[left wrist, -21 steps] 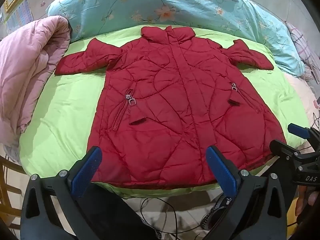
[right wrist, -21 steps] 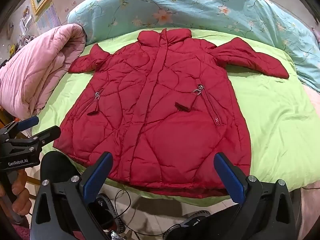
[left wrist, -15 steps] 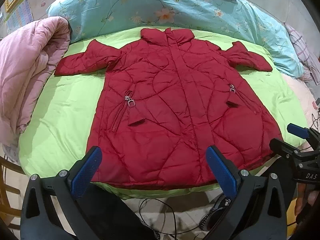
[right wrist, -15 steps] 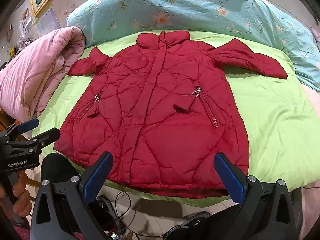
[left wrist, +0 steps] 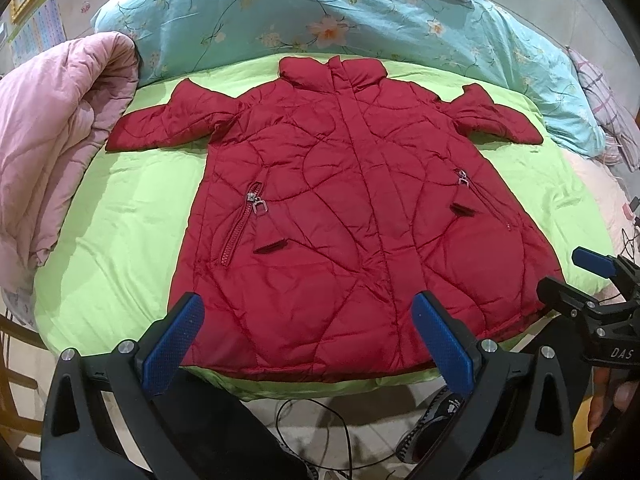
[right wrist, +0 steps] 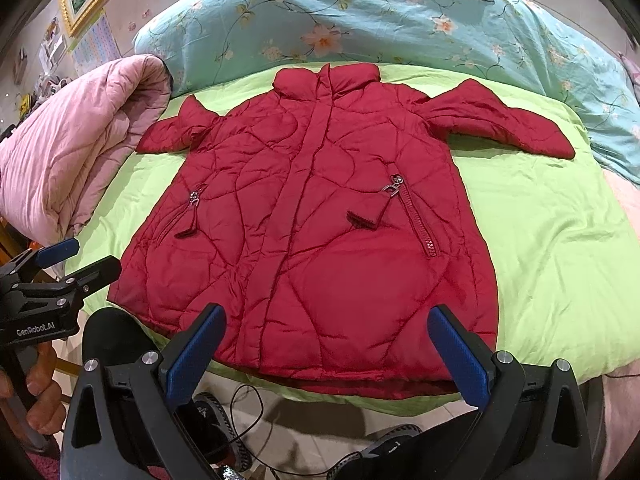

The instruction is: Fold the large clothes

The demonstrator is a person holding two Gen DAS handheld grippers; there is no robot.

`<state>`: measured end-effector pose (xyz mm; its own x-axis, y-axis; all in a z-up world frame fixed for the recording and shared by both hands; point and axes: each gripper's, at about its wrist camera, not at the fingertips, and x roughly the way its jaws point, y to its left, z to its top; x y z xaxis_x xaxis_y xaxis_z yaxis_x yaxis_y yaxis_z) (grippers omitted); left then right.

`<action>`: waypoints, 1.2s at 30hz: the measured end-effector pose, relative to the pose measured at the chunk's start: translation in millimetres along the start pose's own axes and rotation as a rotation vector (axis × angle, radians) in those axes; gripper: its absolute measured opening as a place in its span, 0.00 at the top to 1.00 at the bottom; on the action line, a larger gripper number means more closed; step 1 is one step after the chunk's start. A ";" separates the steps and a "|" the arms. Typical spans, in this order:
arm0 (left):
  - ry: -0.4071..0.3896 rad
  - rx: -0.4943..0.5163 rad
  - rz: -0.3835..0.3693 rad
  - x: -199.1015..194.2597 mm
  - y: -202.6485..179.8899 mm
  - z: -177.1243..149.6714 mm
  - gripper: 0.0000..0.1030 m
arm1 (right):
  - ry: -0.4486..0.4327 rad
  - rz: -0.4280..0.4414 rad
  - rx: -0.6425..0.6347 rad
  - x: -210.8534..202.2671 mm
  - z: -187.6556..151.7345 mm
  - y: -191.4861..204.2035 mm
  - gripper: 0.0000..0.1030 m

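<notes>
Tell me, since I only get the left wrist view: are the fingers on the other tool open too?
Observer: Yes. The right wrist view shows the right gripper with both fingers spread wide, holding nothing, short of the red coat.
Operator: What holds the tool I'm looking through?
Observer: A hand grips the left gripper from underneath.
Operator: Any writing on it?
Observer: Its side reads GenRobot.AI.

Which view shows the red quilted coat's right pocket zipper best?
Right wrist view: the right pocket zipper sits near centre, teeth and metal pull clear on the red quilted coat. Left wrist view shows it smaller, off to the side, teeth hard to see.
</notes>
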<state>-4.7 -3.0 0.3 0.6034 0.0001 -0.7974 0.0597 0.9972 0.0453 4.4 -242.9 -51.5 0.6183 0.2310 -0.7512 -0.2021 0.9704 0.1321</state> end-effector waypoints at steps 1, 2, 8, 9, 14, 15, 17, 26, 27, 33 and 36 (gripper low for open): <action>0.006 0.000 -0.003 0.3 -0.1 0.1 0.00 | -0.001 -0.006 -0.004 -0.2 -0.2 0.4 0.01; 0.026 -0.001 -0.007 0.7 0.4 0.6 0.00 | -0.001 -0.006 -0.004 -0.2 -0.3 0.5 0.01; 0.025 -0.001 -0.010 2.5 1.1 0.8 0.00 | 0.012 0.010 0.009 0.6 1.2 0.5 0.01; 0.025 -0.002 -0.012 2.6 1.0 1.0 0.00 | 0.005 0.006 0.005 0.6 1.7 0.1 0.01; 0.000 0.005 -0.002 3.3 1.0 1.1 0.00 | -0.002 -0.009 -0.007 1.2 1.6 0.9 0.01; 0.001 0.006 -0.001 4.1 1.2 1.4 0.00 | -0.002 -0.009 -0.007 1.2 1.5 1.0 0.01; 0.000 0.004 -0.001 4.9 1.3 1.7 0.00 | -0.002 -0.011 -0.008 1.1 1.6 1.4 0.01; 0.014 0.001 -0.007 5.4 1.1 1.6 0.00 | -0.012 -0.034 -0.028 1.3 2.5 1.9 0.01; 0.007 0.002 -0.005 5.3 1.2 1.4 0.00 | -0.012 -0.038 -0.031 1.3 2.5 2.0 0.01; 0.008 -0.014 -0.023 8.0 1.5 0.6 0.00 | -0.012 -0.036 -0.031 2.1 4.1 2.0 0.01; -0.010 -0.025 -0.044 8.8 3.9 1.1 0.00 | -0.012 -0.033 -0.027 2.5 5.3 1.7 0.01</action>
<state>1.7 0.8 -5.9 0.6089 -0.0446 -0.7920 0.0664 0.9978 -0.0051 9.7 -240.4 -49.7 0.6341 0.2003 -0.7468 -0.2018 0.9753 0.0902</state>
